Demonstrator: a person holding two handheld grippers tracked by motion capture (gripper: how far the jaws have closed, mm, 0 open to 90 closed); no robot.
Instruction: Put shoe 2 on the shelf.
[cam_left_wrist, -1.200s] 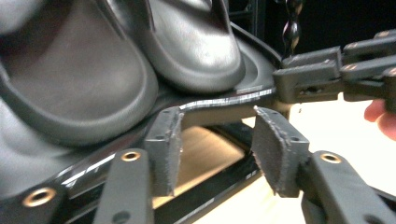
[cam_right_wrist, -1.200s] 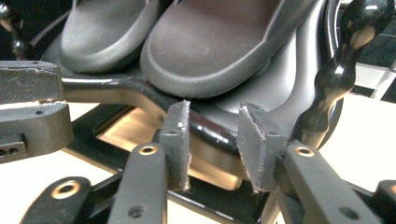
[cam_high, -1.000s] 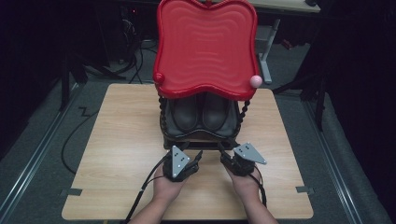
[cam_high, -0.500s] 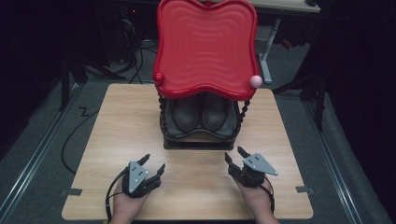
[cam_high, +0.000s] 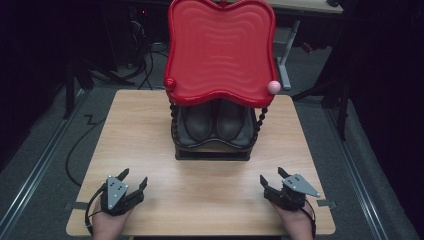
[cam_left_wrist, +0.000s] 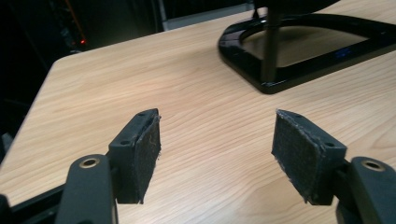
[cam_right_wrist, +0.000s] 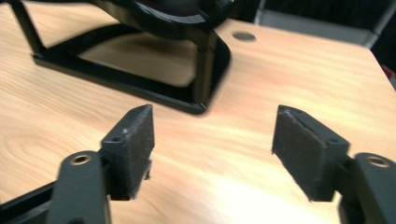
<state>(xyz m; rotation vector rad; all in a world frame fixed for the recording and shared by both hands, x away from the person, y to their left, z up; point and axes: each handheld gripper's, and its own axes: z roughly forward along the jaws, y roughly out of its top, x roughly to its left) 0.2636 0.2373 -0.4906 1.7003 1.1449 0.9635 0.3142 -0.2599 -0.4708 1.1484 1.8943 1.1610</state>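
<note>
A black rack (cam_high: 212, 151) stands at the middle of the wooden table (cam_high: 150, 125), with a pair of dark shoes (cam_high: 215, 121) on its lower shelf and a wavy red tray (cam_high: 220, 50) as its top tier. My left gripper (cam_high: 134, 179) rests near the front left corner, open and holding nothing. Near the front right corner my right gripper (cam_high: 271, 176) is also open with nothing between its pads. In the left gripper view the rack's base (cam_left_wrist: 299, 51) lies ahead to the right of the gripper (cam_left_wrist: 217, 144). The right gripper view has the base (cam_right_wrist: 140, 65) ahead to the left of the gripper (cam_right_wrist: 212, 140).
A pink ball (cam_high: 273, 86) and a red knob (cam_high: 170, 83) sit at the tray's front corners. Beaded black posts (cam_high: 261, 120) carry the tray. Cables (cam_high: 80, 145) trail over the grey floor at the left. A desk leg (cam_high: 285, 60) stands behind the table.
Both grippers have drawn back from the rack's front and moved apart toward the table's front corners. Their jaws stay open. The rack and shoes have not moved.
</note>
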